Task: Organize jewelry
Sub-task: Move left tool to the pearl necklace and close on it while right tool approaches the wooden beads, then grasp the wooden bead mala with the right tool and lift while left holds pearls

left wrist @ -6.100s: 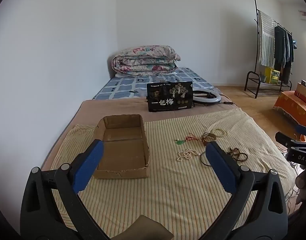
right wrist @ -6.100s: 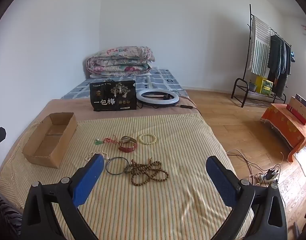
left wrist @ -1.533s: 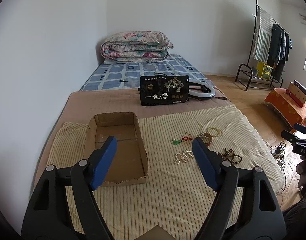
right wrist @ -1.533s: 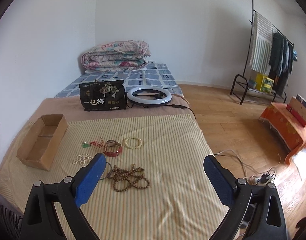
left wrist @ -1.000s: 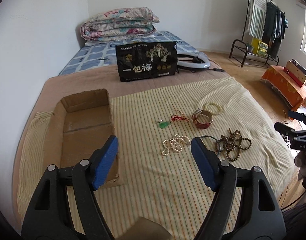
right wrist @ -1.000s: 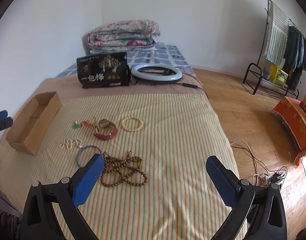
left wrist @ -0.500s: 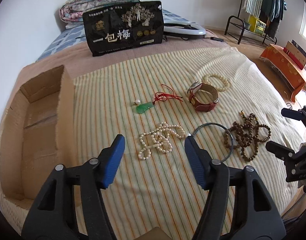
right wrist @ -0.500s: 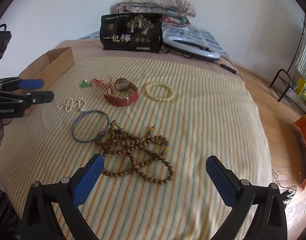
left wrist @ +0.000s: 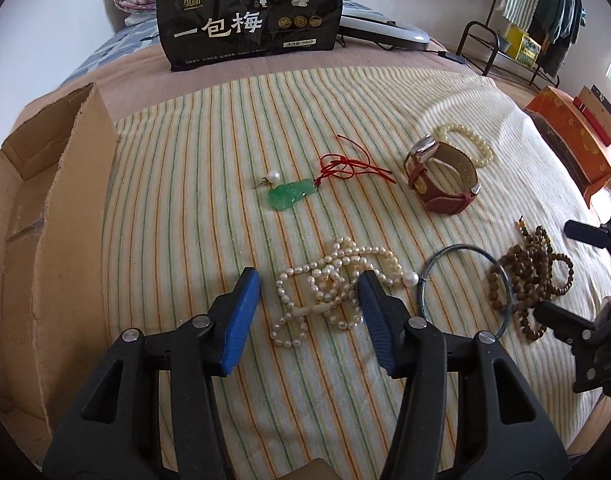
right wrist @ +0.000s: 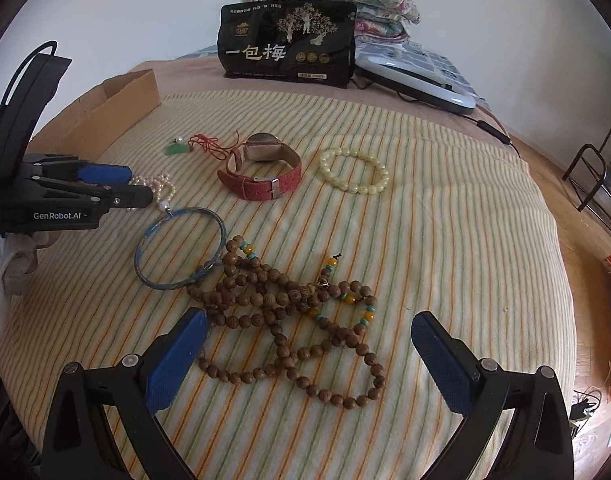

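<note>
My left gripper (left wrist: 310, 286) is open, its blue fingers either side of a tangled white pearl necklace (left wrist: 329, 286) on the striped bedspread. My right gripper (right wrist: 305, 334) is open wide around a pile of brown wooden prayer beads (right wrist: 289, 308). Between the two lies a thin blue bangle (right wrist: 179, 246). Farther back lie a green jade pendant on red cord (left wrist: 291, 196), a red-strapped watch (right wrist: 261, 172) and a cream bead bracelet (right wrist: 353, 172). An open cardboard box (left wrist: 37, 216) stands at the left.
A black snack bag (right wrist: 287, 46) stands at the back of the bed next to a white ring light (right wrist: 419, 80). Folded quilts (right wrist: 345, 0) lie behind. A clothes rack (left wrist: 533, 20) and an orange box (left wrist: 573, 148) stand on the floor at right.
Both grippers have dropped low and moved forward onto the jewelry. The left gripper's fingers have narrowed around the pearl necklace; the right gripper stays wide over the wooden beads.
</note>
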Tool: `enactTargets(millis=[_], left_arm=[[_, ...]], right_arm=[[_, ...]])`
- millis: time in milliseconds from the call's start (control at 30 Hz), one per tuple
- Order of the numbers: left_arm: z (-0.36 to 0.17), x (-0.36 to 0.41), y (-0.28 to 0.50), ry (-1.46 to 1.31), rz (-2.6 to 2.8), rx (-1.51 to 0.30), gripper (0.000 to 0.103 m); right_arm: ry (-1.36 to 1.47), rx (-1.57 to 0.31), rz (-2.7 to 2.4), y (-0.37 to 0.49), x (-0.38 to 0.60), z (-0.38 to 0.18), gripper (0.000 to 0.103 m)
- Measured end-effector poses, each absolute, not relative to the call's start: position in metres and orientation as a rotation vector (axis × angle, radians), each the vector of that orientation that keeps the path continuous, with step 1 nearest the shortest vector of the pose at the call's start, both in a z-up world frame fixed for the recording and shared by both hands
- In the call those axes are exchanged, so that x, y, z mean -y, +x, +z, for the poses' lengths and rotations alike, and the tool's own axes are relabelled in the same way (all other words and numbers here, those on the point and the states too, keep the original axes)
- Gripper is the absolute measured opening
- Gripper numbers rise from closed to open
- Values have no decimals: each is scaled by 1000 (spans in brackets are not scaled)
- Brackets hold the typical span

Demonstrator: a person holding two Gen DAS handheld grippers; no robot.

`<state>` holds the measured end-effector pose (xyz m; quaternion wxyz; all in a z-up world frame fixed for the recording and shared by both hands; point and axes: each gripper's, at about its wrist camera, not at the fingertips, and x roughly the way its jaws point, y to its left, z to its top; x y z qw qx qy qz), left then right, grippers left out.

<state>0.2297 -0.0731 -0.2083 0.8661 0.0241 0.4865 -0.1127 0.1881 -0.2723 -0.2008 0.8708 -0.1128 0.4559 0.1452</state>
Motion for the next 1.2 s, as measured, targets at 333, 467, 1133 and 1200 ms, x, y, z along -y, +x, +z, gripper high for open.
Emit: enactTargets(millis=[333, 467, 1133, 1200], left_arm=[[-212, 72, 231, 38, -273, -998, 34], [-212, 74, 229, 30, -292, -995, 18], [-203, 77, 218, 2, -319, -981, 6], [-202, 76, 216, 10, -316, -975, 6]], right_arm=[[-194, -998, 340, 201, 273, -215, 103], [-173, -1006, 347, 203, 275, -217, 103], [-107, -1029, 409, 198, 277, -210, 12], [-74, -1033, 411, 198, 282, -209, 12]])
